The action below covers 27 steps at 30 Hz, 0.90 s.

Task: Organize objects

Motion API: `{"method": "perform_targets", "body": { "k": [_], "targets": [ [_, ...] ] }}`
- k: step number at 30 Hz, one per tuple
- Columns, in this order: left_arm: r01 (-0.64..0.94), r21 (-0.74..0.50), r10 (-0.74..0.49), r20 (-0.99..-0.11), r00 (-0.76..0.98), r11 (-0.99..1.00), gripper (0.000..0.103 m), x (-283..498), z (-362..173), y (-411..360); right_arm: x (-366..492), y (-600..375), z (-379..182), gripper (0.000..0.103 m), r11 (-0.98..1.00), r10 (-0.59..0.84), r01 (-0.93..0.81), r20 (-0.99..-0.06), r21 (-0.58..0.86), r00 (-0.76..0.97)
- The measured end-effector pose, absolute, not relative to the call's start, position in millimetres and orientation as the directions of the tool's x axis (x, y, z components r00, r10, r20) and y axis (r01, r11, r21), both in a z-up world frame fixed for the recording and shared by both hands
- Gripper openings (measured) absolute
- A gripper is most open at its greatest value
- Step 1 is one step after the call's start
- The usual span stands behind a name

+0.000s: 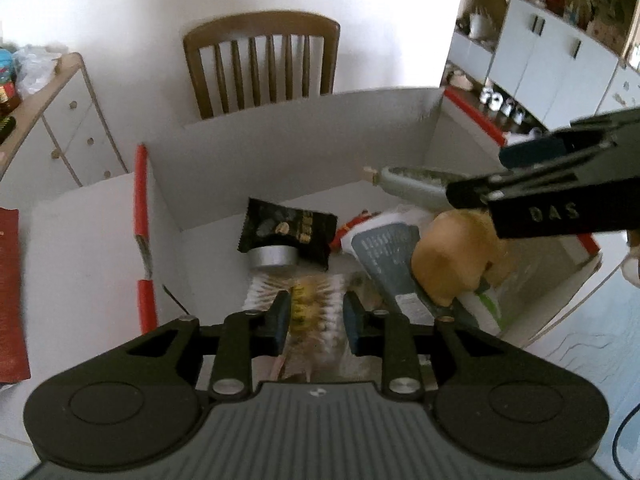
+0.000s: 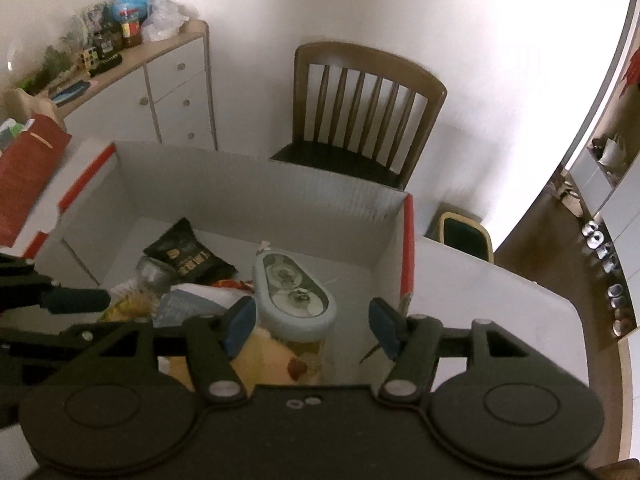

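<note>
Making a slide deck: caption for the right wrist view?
Open right hand-held gripper above jar lid in white box.

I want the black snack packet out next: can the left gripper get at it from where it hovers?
Probably yes. The left gripper is open above the box, and the black snack packet lies uncovered on top of a silver tin, with nothing between them.

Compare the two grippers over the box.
The left gripper has its fingers close together, straddling a pack of cotton swabs; whether it grips is unclear. The right gripper is spread wide, a grey oval lid between its fingers. Both hang over the white box and share black frames with blue pads.
</note>
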State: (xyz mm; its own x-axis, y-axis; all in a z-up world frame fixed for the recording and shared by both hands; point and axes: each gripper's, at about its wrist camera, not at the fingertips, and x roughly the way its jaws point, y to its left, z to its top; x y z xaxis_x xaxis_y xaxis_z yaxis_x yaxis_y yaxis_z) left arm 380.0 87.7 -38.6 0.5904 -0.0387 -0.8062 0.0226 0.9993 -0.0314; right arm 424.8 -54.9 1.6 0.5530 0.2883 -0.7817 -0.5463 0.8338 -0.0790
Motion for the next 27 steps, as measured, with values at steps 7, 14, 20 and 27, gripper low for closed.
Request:
{"method": "perform_targets", "body": {
  "k": [7,14,20,27],
  "targets": [
    [-0.004,-0.075,-0.056,-0.769,0.636,0.997,0.027,362.8,-17.3,93.1,396.7,-62.6,21.2,0.07,0.814,0.325,-0.574,-0.754,-0.084,0.571],
    [0.021,-0.065,-0.061,-0.726,0.685,0.998,0.027,336.9,5.9,86.7,362.0,-75.6,40.9,0.07,0.813,0.378,-0.581,-0.722,-0.042,0.58],
    [0.036,-0.066,-0.072,-0.688,0.722,0.997,0.027,311.6,25.2,81.5,330.4,-88.8,50.7,0.074,0.812,0.418,-0.584,-0.694,-0.005,0.587],
    [0.048,-0.068,-0.081,-0.655,0.752,0.997,0.035,284.2,38.4,72.0,298.2,-99.9,55.3,0.075,0.814,0.441,-0.581,-0.66,0.008,0.609]
  ]
}}
